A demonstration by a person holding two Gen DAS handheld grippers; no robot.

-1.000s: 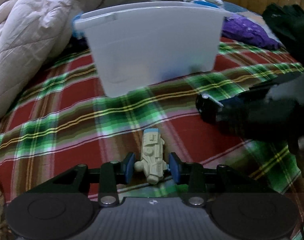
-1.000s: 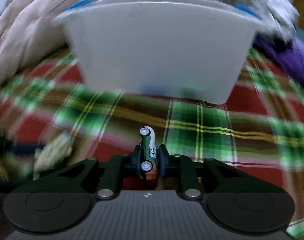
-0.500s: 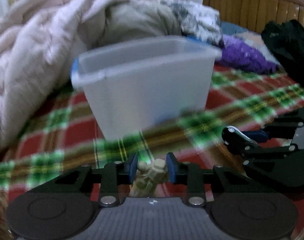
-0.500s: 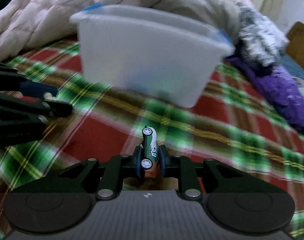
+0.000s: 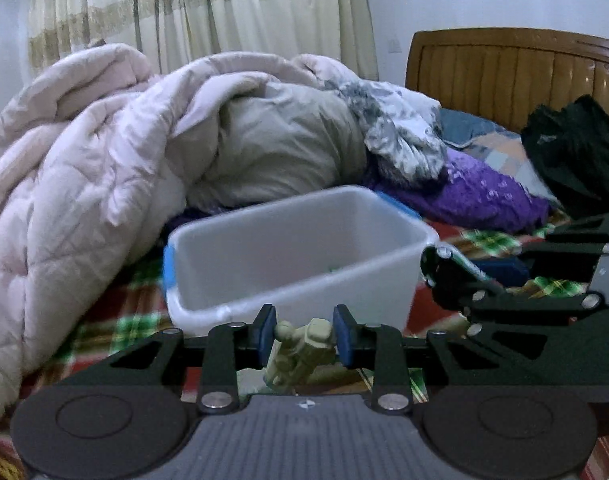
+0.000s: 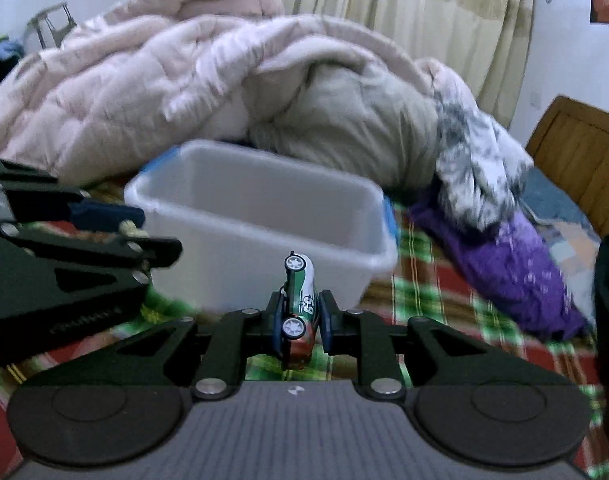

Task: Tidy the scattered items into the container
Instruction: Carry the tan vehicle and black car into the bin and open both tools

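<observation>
Container (image 5: 296, 240): translucent white plastic tub with blue handle clips, open top, standing on the plaid bedspread (image 5: 116, 320) in front of a heap of pink quilt (image 5: 84, 160). Interior largely hidden; 1 small green speck shows through the near wall, nature not clear.

Item 1: tan toy figure (image 5: 300, 350), hard moulded plastic by the look of it. Clamped crosswise between the blue pads of the left gripper (image 5: 302, 338), lifted off the bedspread, just short of the tub's near rim. Judged light and rigid; irregular shape leaves the pads little flat surface to bear on, so it could pivot in the grip. Best taken across the torso, as here.

Item 2: toy car (image 6: 298, 304), white and green with the numeral 59 on its side, nose upward. Pinched by its flanks in the right gripper (image 6: 300, 324), jaws narrow, near the tub's front corner. Judged light, stiff, smooth-sided; the glossy body may slip, and the wheels offer no purchase. Flat sides are the right hold.

Status: 2 items in hand, neither yet over the opening. Both grippers lie side by side, close together; a staggered release would probably avoid a clash at the rim.
</observation>
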